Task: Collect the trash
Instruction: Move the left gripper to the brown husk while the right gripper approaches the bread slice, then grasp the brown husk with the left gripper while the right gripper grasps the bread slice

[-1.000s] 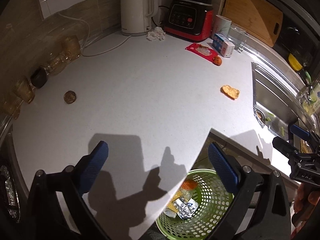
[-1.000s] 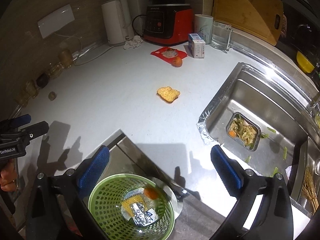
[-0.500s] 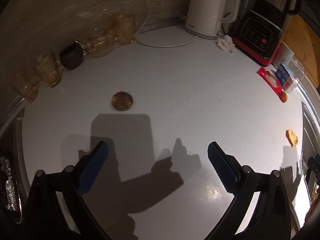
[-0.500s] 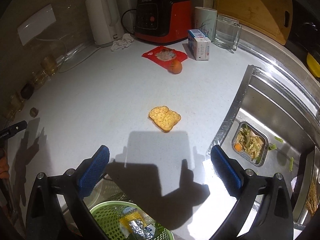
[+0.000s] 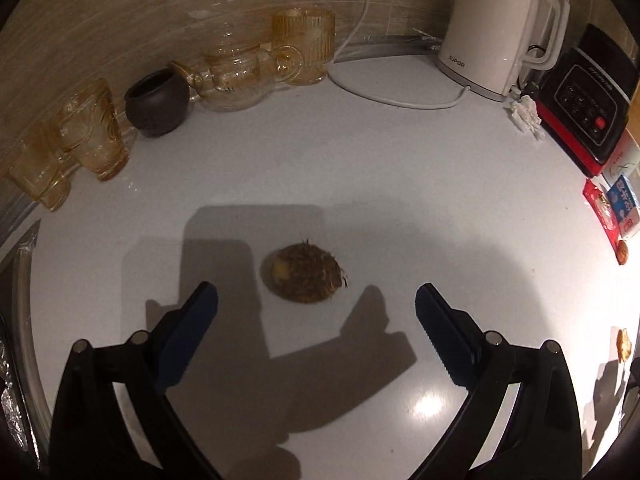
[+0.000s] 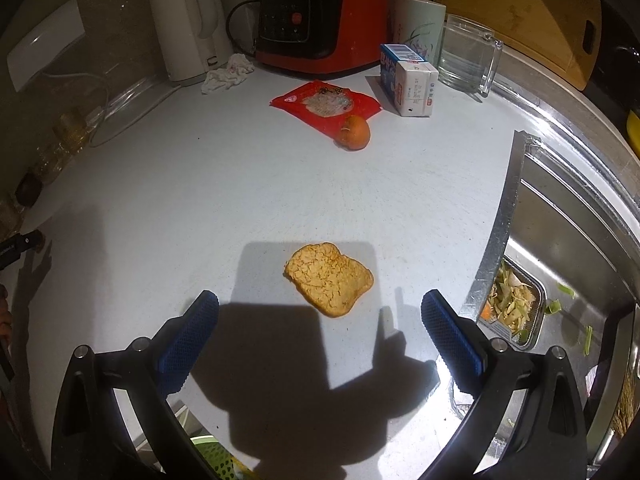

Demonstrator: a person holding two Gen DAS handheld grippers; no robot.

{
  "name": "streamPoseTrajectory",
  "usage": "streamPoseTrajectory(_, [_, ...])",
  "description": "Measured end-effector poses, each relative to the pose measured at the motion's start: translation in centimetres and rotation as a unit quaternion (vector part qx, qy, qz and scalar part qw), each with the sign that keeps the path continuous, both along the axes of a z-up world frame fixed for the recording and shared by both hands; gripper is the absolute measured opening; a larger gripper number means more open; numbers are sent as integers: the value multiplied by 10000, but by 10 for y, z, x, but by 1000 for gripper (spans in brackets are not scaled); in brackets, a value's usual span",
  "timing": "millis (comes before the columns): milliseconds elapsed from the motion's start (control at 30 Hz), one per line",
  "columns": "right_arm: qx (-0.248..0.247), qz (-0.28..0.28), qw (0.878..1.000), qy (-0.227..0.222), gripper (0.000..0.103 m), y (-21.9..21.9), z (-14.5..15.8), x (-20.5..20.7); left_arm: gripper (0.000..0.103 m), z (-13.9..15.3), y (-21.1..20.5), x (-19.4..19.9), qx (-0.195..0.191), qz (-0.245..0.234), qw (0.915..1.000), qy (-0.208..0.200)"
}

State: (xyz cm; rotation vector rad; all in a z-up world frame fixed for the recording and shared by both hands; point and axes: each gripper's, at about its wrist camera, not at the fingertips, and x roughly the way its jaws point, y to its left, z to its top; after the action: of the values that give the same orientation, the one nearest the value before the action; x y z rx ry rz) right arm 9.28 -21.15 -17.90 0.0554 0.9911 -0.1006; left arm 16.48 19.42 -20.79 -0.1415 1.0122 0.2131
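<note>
A brown hairy round scrap [image 5: 305, 276] lies on the white counter just ahead of my open, empty left gripper [image 5: 316, 304]. A slice of toast [image 6: 330, 278] lies on the counter just ahead of my open, empty right gripper [image 6: 320, 312]. Further back in the right wrist view are a red wrapper [image 6: 326, 104], a small orange fruit [image 6: 354, 132], a crumpled tissue [image 6: 228, 74] and a milk carton [image 6: 408, 80]. The rim of the green trash basket [image 6: 214, 454] peeks out below the counter edge.
Amber glasses [image 5: 92, 140], a dark pot [image 5: 158, 104] and a glass teapot [image 5: 236, 76] line the wall. A white kettle [image 5: 496, 28] with its cord and a red appliance [image 6: 320, 20] stand at the back. The sink [image 6: 568, 264] holds a foil food tray [image 6: 512, 308].
Both grippers have moved forward and down over the counter. The brown scrap and the toast now sit close before the fingers. The basket has dropped almost out of view.
</note>
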Motion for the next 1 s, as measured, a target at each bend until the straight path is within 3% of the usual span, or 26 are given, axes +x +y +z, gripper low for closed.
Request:
streamPoseTrajectory(467, [13,-263,9996,67,100,-7,-5,6,58,-15,-1,18,-5,-4,9999,158])
streamPoseTrajectory(633, [30,-266,9996,69,100,-8,-4,7,36,-13,0,20,-20,23,9999,99])
streamPoseTrajectory(1000, [-89,-141,9997,198,95,-12,-16,19,36,-5,-12,15,-160,-231,9996,-14])
